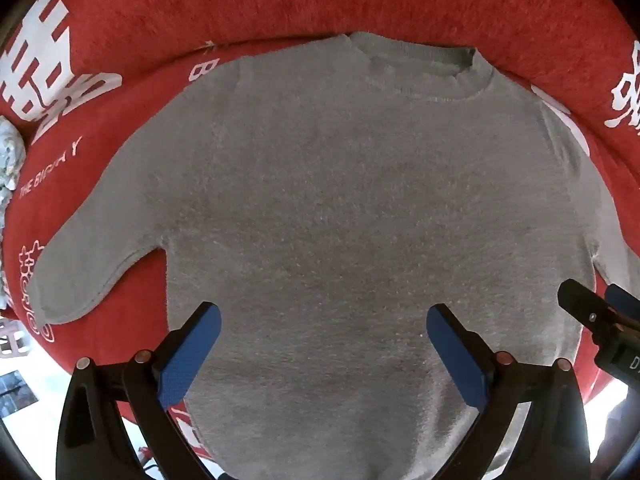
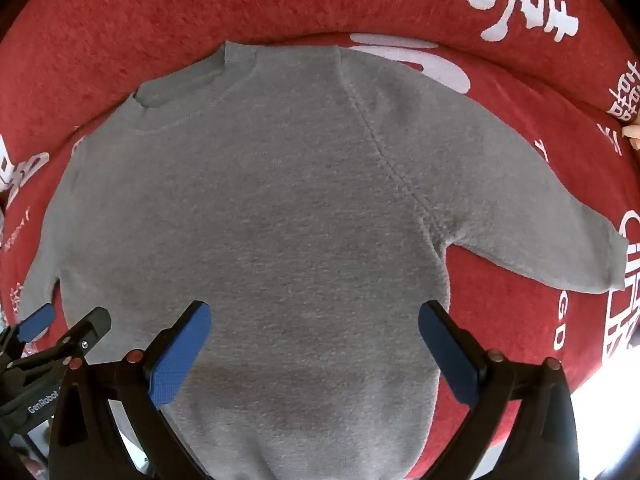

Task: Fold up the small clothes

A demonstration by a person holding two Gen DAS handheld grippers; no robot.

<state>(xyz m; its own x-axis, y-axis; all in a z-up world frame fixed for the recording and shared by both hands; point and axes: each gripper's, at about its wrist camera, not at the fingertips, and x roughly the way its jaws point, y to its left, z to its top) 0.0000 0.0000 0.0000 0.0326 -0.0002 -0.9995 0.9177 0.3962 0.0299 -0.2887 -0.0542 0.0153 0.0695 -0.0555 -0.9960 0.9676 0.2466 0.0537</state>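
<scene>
Both my claws hung wide and empty, the left claw [image 1: 322, 344] and right claw [image 2: 314, 340] over the lower body of the gray sweater [image 1: 340, 208]. It lay flat, sleeves spread, collar [image 1: 424, 68] farthest, on the red blanket [image 1: 240, 4]. I judged folding not yet begun; next, take a sleeve and bring it inward.

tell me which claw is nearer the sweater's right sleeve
Right. The right claw hangs open over the sweater's hem, close to the right sleeve. The left claw hangs open further over, by the other sleeve.
</scene>
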